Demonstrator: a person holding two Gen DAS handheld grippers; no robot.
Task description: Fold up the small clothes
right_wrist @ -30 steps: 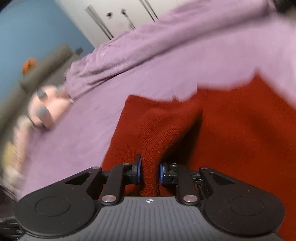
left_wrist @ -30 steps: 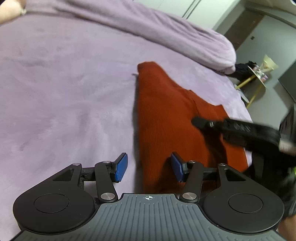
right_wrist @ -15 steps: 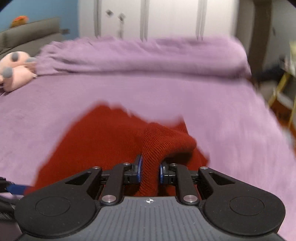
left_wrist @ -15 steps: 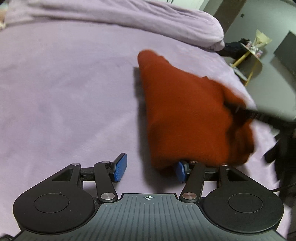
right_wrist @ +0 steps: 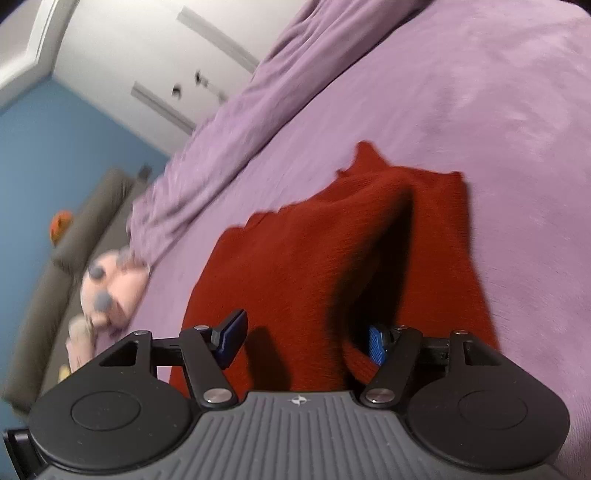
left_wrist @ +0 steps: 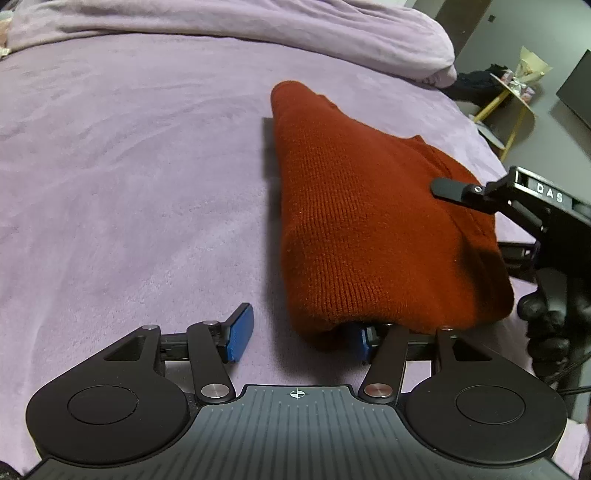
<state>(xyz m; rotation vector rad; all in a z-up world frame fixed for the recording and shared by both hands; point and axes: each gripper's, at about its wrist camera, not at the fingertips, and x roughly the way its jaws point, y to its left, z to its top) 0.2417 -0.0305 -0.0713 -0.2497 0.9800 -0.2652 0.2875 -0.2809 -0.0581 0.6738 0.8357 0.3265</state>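
The right tongs (right_wrist: 304, 341) have just sprung apart: half a second back their blue pads pinched a raised ridge of the rust-red knit garment (left_wrist: 369, 221), and now the jaws stand wide with the cloth slumped loose between them, no pad pressing on it. That reads as a release at the end of a fold, the carried edge laid over the rest of the garment. The left tongs (left_wrist: 301, 338) are also released, jaws apart; the near corner of the garment drapes over their right-hand pad, while the left-hand pad is bare above the bedspread, so nothing is gripped. The garment lies on the purple bedspread (left_wrist: 129, 166) as a thick doubled bundle, right of middle in the left wrist view, its far end narrowing toward the bunched duvet (left_wrist: 258, 26). In the same view the right tongs reach in from the side, just above the bundle's far edge. Probably a final tidy or another fold remains. A pink plush toy (right_wrist: 110, 288) sits well apart near the headboard side, and a yellow-legged side table (left_wrist: 517, 96) stands beyond the bed; neither obstructs. Only the draped corner on the left pad could snag when it withdraws.
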